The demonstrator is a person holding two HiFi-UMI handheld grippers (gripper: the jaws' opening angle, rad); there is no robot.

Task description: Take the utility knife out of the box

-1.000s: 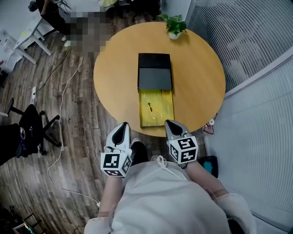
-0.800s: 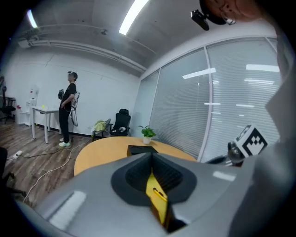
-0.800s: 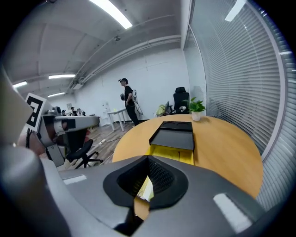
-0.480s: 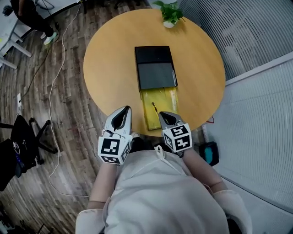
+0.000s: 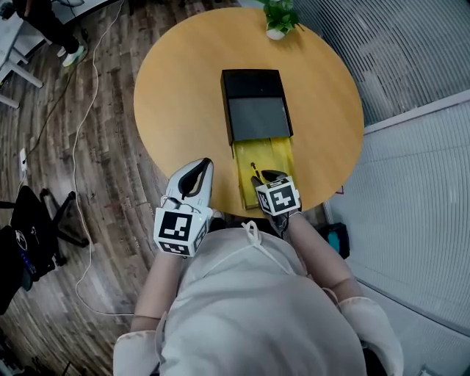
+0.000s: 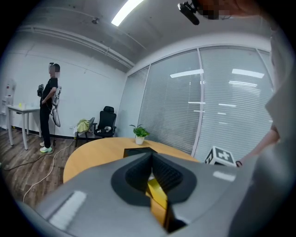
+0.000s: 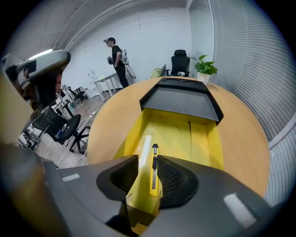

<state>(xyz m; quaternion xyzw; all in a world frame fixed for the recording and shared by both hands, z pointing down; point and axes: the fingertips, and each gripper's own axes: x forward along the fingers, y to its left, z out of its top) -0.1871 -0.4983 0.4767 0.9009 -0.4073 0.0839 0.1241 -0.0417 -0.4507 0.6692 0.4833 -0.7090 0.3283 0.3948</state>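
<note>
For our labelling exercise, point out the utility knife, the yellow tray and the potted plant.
utility knife [image 7: 154,172]: right gripper view, middle of its yellow handle.
yellow tray [image 5: 283,154]: head view, bare floor of the tray.
potted plant [image 5: 280,13]: head view, its green leaves.

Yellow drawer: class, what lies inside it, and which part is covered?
A yellow utility knife lies lengthwise on the floor of the yellow drawer, beside a pale strip. The far end runs under the black sleeve, so anything there is hidden.
</note>
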